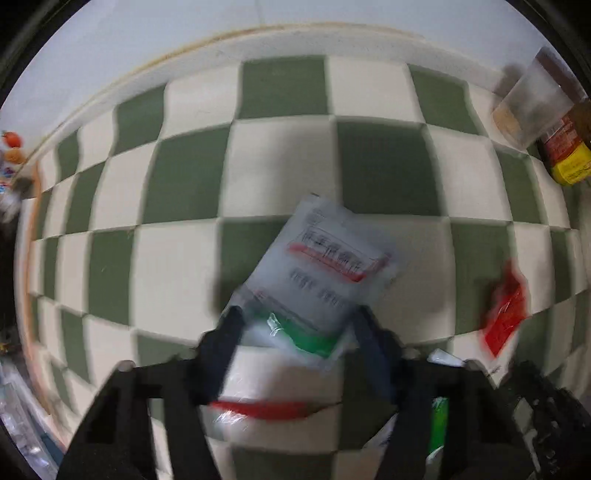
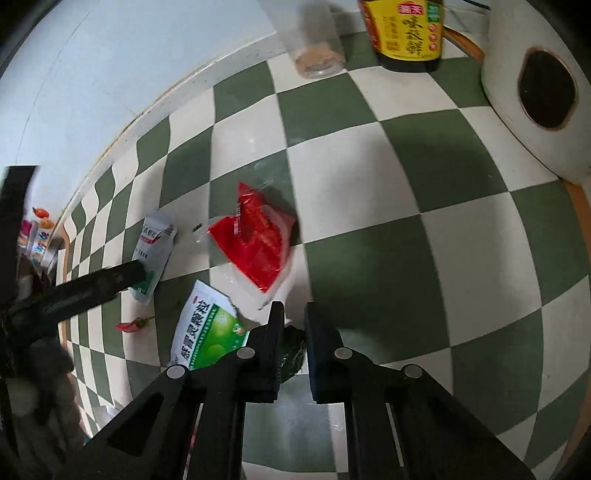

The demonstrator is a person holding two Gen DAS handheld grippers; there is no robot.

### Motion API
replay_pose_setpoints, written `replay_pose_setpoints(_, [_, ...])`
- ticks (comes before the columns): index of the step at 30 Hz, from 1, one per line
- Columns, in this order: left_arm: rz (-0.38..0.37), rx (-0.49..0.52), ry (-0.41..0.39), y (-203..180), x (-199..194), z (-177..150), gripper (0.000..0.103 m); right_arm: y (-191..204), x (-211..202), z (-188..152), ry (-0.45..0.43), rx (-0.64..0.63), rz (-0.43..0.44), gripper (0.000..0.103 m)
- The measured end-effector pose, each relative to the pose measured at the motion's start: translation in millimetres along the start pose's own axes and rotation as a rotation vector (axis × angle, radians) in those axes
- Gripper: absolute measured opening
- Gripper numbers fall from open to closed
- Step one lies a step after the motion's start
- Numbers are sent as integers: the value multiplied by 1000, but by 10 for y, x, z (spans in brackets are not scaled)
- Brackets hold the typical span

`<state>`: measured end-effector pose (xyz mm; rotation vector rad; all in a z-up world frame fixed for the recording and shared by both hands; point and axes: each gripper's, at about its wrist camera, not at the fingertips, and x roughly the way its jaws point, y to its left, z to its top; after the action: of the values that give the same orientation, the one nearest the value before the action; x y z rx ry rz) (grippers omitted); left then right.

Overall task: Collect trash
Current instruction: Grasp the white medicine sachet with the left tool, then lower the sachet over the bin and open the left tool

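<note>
Both hands are at the pick-up step. The left tool (image 1: 295, 325) is down over a white sachet (image 1: 317, 269) with a green band, lying on the chequered worktop (image 1: 184, 184) toward its near edge; the fingers straddle the sachet's lower end, part-way closed, and through the blur I cannot tell whether the pads press on it yet. The right tool (image 2: 295, 317) is nearly shut on a small dark green scrap (image 2: 293, 350) between its pads, close to the near edge.

Other trash lies around them: a red wrapper (image 2: 258, 243) mid-worktop, a green-and-white packet (image 2: 208, 328) just beside the right tool, and a small red chilli-like bit (image 2: 133, 325) further left.

Next, I'd judge, each tool needs a firm pinch, then a lift clear without dragging the neighbouring pieces.

At the far right corner stands a clear plastic cup (image 2: 314, 40) with a tan, crumb-like layer at its bottom, beside a dark sauce bottle (image 2: 406, 33). No bin is in sight.
</note>
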<state>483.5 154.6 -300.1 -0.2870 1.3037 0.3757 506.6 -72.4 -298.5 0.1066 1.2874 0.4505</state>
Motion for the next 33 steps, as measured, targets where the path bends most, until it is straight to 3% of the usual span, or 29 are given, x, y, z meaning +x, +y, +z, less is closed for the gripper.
replay_pose_setpoints(2, [-16, 10, -7, -28, -23, 6, 16, -74, -35, 25, -7, 3, -11, 11])
replay_pose_setpoints(5, [24, 36, -31, -92, -104, -40, 3, -187, -127, 38, -26, 16, -27, 11])
replay_pose_setpoints(14, [198, 20, -230, -24, -946, -689, 1, -165, -631, -265, -124, -19, -73, 10])
replay_pose_setpoints(18, [175, -13, -319, 114, -1536, -1307, 1, -6, -944, -639, -169, -52, -86, 10])
replay_pose_setpoints(22, [120, -22, -367, 318, -1982, -1969, 1, 179, -1328, -1203, -212, -73, -80, 10])
replay_pose_setpoints(27, [37, -15, -379, 675, -2201, -2821, 1, 432, -1774, -2083, -260, -86, -66, 10])
replay_pose_setpoints(30, [-17, -13, -328, 809, -2202, -3354, 1, 519, -1967, -2707, -267, -88, -54, 10])
replay_pose_setpoints(33, [-45, -9, -246, 892, -2066, -3831, 1, 540, -1986, -3331, -220, -85, -42, 9])
